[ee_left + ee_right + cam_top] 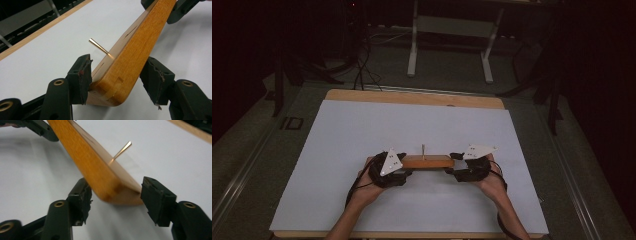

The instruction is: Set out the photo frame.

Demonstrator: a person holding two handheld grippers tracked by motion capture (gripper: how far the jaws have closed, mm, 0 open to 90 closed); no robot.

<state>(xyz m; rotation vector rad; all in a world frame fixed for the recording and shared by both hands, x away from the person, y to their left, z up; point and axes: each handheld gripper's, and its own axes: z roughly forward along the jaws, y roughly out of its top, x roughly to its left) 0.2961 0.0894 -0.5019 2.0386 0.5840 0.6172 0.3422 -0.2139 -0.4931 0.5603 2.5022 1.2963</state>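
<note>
White sheeting covers the table [362, 130], with dark floor and a pale stand beyond its far edge. Near the front, a wooden block [427, 161] with a thin upright peg [423, 151] lies between two hands. At its left end, the left gripper [113, 80] sits around it, one pad touching, the other just off the wood. At its right end, the right gripper [115, 200] stands open, both pads clear of the block.

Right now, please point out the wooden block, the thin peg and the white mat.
wooden block [130, 62], left gripper view, on its long side face.
thin peg [122, 149], right gripper view, on its shaft.
white mat [362, 130], high view, on a bare part.
</note>
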